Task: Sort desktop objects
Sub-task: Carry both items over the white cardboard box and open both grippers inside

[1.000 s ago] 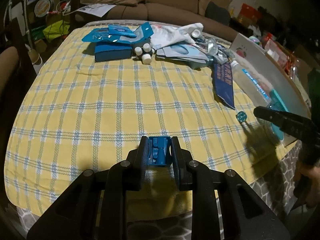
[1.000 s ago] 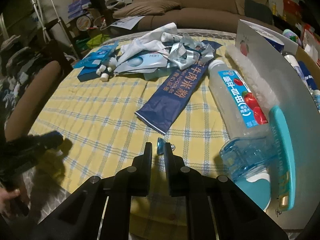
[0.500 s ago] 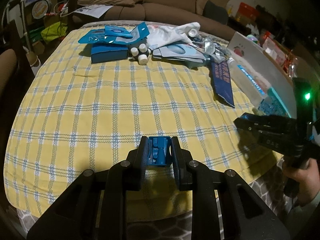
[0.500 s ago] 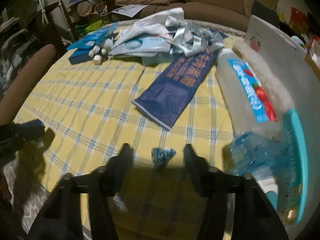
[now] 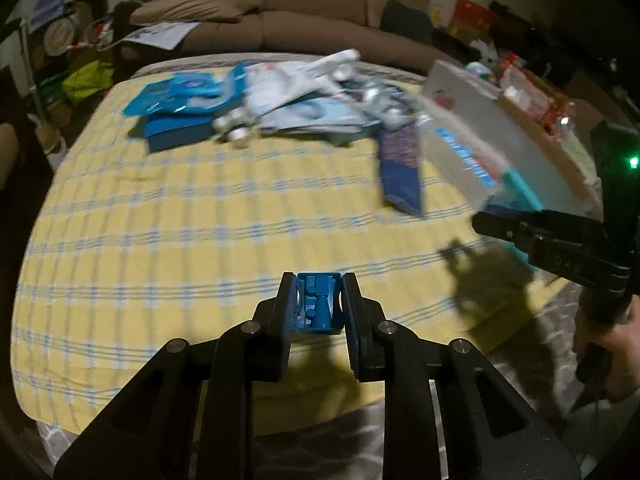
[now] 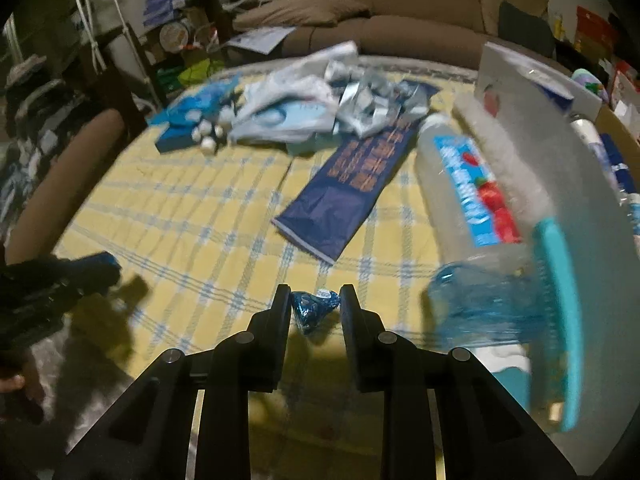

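On the yellow plaid tablecloth (image 5: 180,220), my left gripper (image 5: 316,304) is shut on a small blue plastic block (image 5: 318,306) and holds it above the cloth near the front edge. In the right wrist view my right gripper (image 6: 315,300) is closed around a blue foil-wrapped candy (image 6: 313,314), with both pads against it. Each gripper also shows in the other's view: the right gripper (image 5: 500,224) at the right side, held by a hand (image 5: 608,344), and the left gripper (image 6: 100,268) at the left side.
A clear drink bottle (image 6: 460,184) lies beside a navy packet (image 6: 352,184). A teal brush (image 6: 556,320) and a clear blue container (image 6: 476,304) rest against a white board (image 6: 560,140). At the back are packets, a blue box (image 5: 178,134) and small white bottles (image 5: 236,132). A sofa stands behind.
My right gripper opened wide around the candy, then closed in on it. The left gripper drifted and rose a little with the blue block, and the table shifted in its view.
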`<state>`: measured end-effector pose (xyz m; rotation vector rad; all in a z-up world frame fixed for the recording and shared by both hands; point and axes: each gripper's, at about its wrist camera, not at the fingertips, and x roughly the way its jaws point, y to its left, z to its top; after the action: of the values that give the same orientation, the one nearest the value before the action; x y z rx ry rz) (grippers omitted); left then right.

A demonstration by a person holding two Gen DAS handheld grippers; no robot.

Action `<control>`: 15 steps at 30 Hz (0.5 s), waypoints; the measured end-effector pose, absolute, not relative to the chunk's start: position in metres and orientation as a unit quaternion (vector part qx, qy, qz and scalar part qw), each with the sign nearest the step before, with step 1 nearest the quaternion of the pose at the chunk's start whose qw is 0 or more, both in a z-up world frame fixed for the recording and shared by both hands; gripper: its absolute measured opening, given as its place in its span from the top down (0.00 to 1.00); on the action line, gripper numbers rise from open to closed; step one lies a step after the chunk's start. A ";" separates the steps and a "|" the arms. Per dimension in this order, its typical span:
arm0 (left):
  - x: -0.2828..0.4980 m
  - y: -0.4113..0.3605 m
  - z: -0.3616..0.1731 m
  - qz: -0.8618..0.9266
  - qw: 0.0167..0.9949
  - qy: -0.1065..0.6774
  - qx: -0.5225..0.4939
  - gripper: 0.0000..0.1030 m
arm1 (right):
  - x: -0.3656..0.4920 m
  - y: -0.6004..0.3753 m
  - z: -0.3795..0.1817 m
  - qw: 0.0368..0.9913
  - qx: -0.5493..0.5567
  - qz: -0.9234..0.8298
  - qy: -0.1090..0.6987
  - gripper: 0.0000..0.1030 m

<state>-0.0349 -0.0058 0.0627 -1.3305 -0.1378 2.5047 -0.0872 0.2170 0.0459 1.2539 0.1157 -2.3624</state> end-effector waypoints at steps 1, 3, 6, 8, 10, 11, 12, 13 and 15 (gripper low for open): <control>-0.036 0.004 0.069 0.870 0.160 -0.052 -0.464 0.80 | -0.086 0.223 0.054 0.230 0.452 -0.861 0.038 0.76; -0.036 0.026 0.082 0.870 0.177 -0.044 -0.457 0.80 | -0.085 0.239 0.073 0.226 0.443 -0.867 0.031 0.76; -0.039 0.069 0.104 0.872 0.207 -0.025 -0.444 0.80 | -0.085 0.268 0.100 0.217 0.430 -0.876 0.022 0.76; -0.041 0.099 0.117 0.870 0.227 -0.016 -0.437 0.80 | -0.084 0.290 0.114 0.206 0.423 -0.882 0.017 0.76; -0.043 0.131 0.126 0.867 0.248 -0.009 -0.432 0.80 | -0.084 0.314 0.125 0.192 0.418 -0.888 0.014 0.76; -0.043 0.148 0.130 0.864 0.260 -0.009 -0.430 0.80 | -0.084 0.327 0.128 0.185 0.418 -0.890 0.012 0.76; -0.044 0.165 0.134 0.862 0.271 -0.008 -0.429 0.80 | -0.084 0.342 0.131 0.175 0.418 -0.891 0.008 0.76; -0.044 0.181 0.137 0.859 0.281 -0.006 -0.428 0.80 | -0.083 0.356 0.133 0.167 0.420 -0.892 0.001 0.76; -0.045 0.213 0.142 0.854 0.298 -0.003 -0.427 0.80 | -0.084 0.383 0.132 0.153 0.426 -0.891 -0.015 0.76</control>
<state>-0.0452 0.2129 0.1415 -1.1346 -0.0069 2.2674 -0.0839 0.3828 0.1320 1.2227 -0.0422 -2.5559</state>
